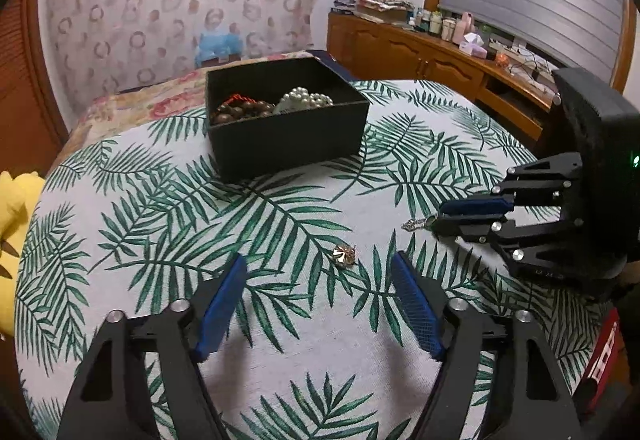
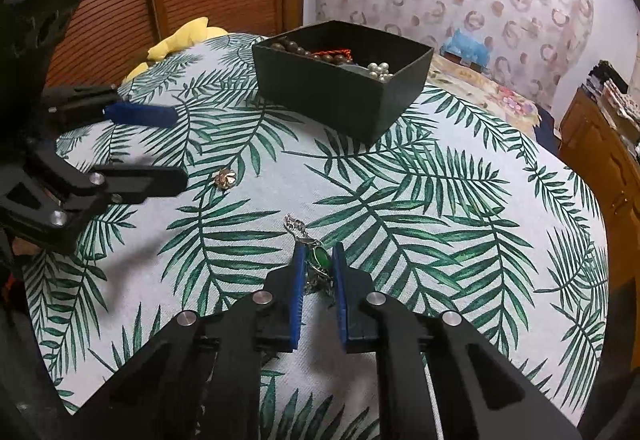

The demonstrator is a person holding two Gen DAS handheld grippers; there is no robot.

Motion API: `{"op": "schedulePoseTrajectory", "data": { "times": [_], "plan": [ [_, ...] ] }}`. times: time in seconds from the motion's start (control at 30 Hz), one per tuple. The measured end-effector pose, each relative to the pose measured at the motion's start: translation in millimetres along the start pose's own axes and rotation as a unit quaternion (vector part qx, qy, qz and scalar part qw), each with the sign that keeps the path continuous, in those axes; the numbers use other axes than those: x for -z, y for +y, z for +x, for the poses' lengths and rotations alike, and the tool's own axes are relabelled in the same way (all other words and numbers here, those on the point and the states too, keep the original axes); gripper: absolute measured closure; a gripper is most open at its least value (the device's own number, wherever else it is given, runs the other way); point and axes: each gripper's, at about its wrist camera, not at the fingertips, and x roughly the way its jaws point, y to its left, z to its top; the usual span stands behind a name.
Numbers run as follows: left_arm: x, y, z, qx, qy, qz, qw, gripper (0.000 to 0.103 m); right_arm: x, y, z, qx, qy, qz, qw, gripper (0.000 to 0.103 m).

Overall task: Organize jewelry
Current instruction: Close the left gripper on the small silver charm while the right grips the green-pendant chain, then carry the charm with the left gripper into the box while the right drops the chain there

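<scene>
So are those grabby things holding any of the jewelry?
The right hand-held gripper is shut on the green-stone pendant, pinching its stone end. The left hand-held gripper is open, holding nothing.

Dim, warm indoor light in two strongly bowed fisheye views

Dark vignette fills the corners; soft shadows fall on the palm-leaf printed tablecloth beside the black rectangular cardboard box; fine detail looks soft and grainy.

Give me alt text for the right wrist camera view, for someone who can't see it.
The right gripper is closed on a silver pendant with a green stone lying on a palm-leaf tablecloth. Left, the open left gripper flanks a small gold flower piece; behind sits a black box of beads.
</scene>
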Motion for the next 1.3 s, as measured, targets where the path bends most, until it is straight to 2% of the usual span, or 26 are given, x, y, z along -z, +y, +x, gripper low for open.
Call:
{"op": "schedulePoseTrajectory", "data": {
  "times": [0.03,0.1,0.37,0.47,0.6,0.73,0.8,1.0,1.3],
  "plan": [
    [0,-1,2,-0.001,0.002,0.002,1.0000,0.037,0,-1,-1,-0.001,-0.003,0.003,1.000,0.088],
    [0,-2,7,0.001,0.006,0.004,1.0000,0.048,0,-3,-5,-0.004,-0.009,0.009,1.000,0.088],
    [-3,-13,16,0.003,0.015,0.026,0.9995,0.065,-2,-4,-15,0.000,-0.022,0.011,1.000,0.088],
    [-4,-14,21,0.004,0.022,0.033,0.9992,0.077,-2,-4,-18,0.001,-0.024,0.010,1.000,0.088],
    [-4,-11,26,0.007,0.025,0.029,0.9992,0.082,-1,-4,-22,-0.001,-0.028,0.013,1.000,0.088],
    [-5,-13,27,0.008,0.023,0.031,0.9992,0.083,-2,-6,-26,0.000,-0.032,0.018,0.999,0.088],
    [-5,-14,28,0.009,0.023,0.034,0.9991,0.089,-2,-7,-27,0.002,-0.034,0.019,0.999,0.088],
    [-7,-13,22,0.008,0.012,0.030,0.9994,0.089,-7,-9,-35,0.004,-0.044,0.020,0.999,0.088],
    [-23,-3,2,-0.006,-0.019,0.026,0.9995,0.089,-33,-9,-49,0.011,-0.069,0.011,0.998,0.088]
  ]
}}
